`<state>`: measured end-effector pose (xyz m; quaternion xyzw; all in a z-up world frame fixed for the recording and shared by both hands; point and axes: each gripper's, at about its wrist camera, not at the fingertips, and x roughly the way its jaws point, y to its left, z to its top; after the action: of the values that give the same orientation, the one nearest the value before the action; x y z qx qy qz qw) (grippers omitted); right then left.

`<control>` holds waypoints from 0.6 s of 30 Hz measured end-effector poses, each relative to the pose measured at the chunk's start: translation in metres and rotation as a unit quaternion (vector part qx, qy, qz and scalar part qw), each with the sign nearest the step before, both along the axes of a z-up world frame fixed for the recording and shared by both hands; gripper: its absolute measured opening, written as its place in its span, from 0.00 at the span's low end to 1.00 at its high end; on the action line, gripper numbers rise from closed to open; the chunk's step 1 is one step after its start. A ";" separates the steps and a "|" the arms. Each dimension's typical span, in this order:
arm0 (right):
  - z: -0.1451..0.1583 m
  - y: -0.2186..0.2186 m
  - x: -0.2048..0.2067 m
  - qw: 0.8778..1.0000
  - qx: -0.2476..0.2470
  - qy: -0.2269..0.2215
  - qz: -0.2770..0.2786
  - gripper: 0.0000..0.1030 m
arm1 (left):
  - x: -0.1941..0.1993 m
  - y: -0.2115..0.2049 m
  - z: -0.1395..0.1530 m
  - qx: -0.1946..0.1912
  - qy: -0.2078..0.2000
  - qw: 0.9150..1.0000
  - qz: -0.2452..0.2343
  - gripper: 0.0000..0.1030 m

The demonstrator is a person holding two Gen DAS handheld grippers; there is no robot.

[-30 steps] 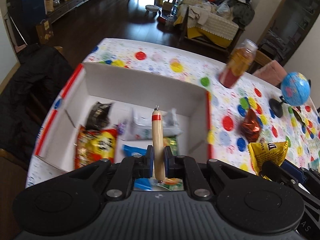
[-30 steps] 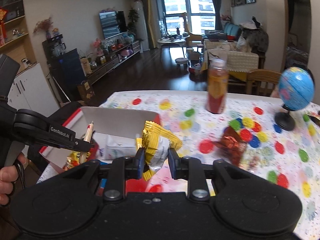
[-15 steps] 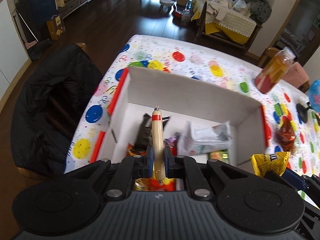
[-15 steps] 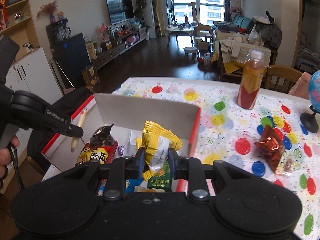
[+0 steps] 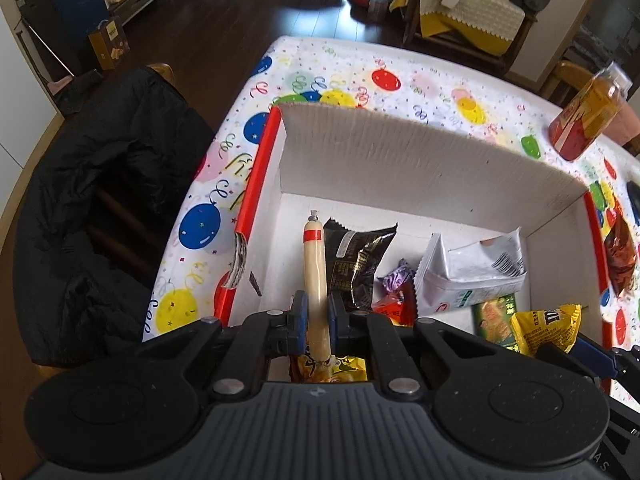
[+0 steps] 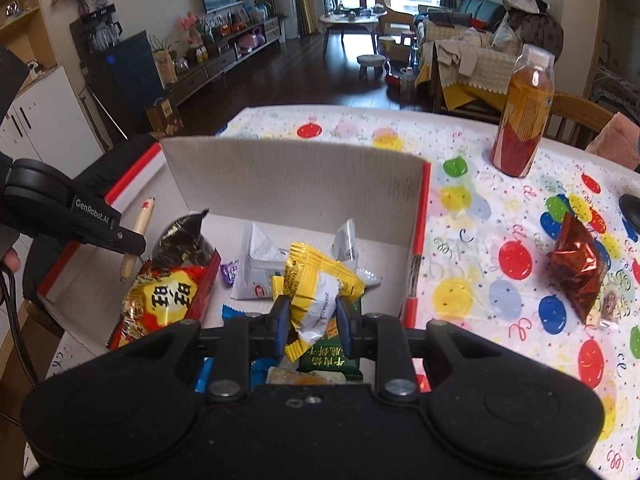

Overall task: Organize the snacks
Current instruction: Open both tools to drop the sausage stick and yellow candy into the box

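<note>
Globe base (image 6: 631, 210) visible only from right wrist.

both wrist views look steeply down, close over the box (image 5: 420, 152).

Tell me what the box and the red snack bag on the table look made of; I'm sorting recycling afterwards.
The box looks like corrugated cardboard, matte white inside: fine flute ridges show along its back wall. The red snack bag looks like metallised plastic film, glossy and crinkled with bright glints, though real foil cannot be ruled out.
</note>
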<state>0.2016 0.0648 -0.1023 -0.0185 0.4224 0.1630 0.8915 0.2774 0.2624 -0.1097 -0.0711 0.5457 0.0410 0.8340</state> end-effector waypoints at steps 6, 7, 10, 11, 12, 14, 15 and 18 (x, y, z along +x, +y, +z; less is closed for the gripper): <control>-0.008 0.008 0.001 1.000 -0.015 0.004 0.006 0.23 | 0.001 -0.003 -0.010 0.006 0.006 1.000 -0.010 0.10; -0.008 0.009 0.001 1.000 -0.018 0.004 0.007 0.24 | 0.001 -0.003 -0.011 0.005 0.010 1.000 -0.011 0.10; -0.008 0.009 0.001 1.000 -0.017 0.005 0.006 0.25 | 0.000 -0.004 -0.014 0.004 0.013 1.000 -0.011 0.10; -0.008 0.008 0.002 1.000 -0.018 0.006 0.006 0.25 | 0.000 -0.004 -0.014 0.005 0.012 1.000 -0.011 0.10; -0.008 0.009 0.002 1.000 -0.020 0.007 0.007 0.25 | -0.001 -0.005 -0.014 0.007 0.011 1.000 -0.012 0.10; -0.007 0.009 0.001 1.000 -0.019 0.007 0.008 0.27 | -0.002 -0.005 -0.014 0.008 0.010 1.000 -0.012 0.10; -0.007 0.009 0.000 1.000 -0.019 0.009 0.007 0.27 | -0.003 -0.005 -0.013 0.007 0.010 1.000 -0.011 0.10; -0.006 0.007 -0.002 1.000 -0.017 0.011 0.005 0.28 | -0.005 -0.005 -0.011 0.004 0.010 1.000 -0.010 0.10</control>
<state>0.1996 0.0723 -0.1082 -0.0342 0.4350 0.1606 0.8854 0.2724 0.2575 -0.1210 -0.0621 0.5542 0.0359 0.8293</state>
